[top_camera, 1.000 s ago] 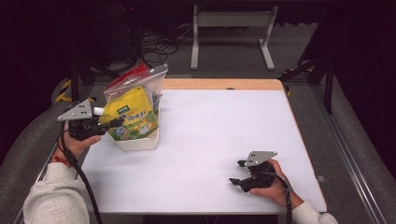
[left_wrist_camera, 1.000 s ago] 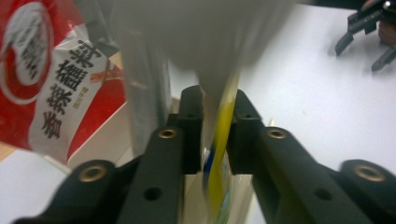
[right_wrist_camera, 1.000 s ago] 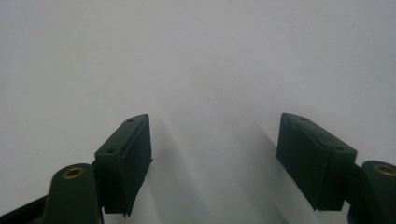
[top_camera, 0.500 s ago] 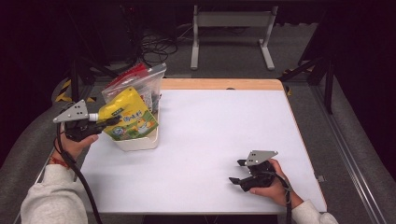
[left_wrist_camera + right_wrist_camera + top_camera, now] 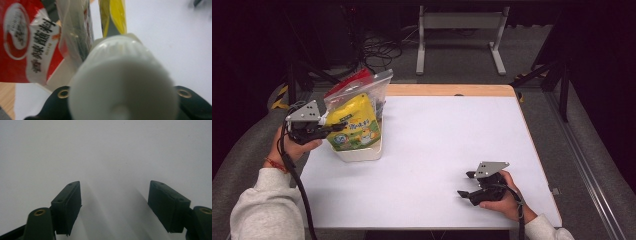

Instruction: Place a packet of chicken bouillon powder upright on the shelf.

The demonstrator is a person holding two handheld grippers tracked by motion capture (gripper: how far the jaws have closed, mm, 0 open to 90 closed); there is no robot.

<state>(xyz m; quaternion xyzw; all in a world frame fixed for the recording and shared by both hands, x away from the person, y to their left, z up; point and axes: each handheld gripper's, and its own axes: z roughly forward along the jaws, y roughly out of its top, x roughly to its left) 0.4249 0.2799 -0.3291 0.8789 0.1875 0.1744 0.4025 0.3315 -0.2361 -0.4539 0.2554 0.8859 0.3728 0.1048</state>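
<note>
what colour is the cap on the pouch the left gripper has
White, ribbed cap on the yellow pouch; clearest in the left gripper view.

A table (image 5: pixel 437 150) with a white top carries everything; a strip of light wood shows along its far edge. Near the left side a white tub (image 5: pixel 359 152) stands directly on the white surface, with a yellow pouch (image 5: pixel 354 125) and other packets upright in it. Toward the near right corner the right gripper (image 5: pixel 468 185) rests on the surface in a person's hand, its jaws apart with nothing between them. In the right gripper view the white top stretches plain and unmarked ahead
</note>
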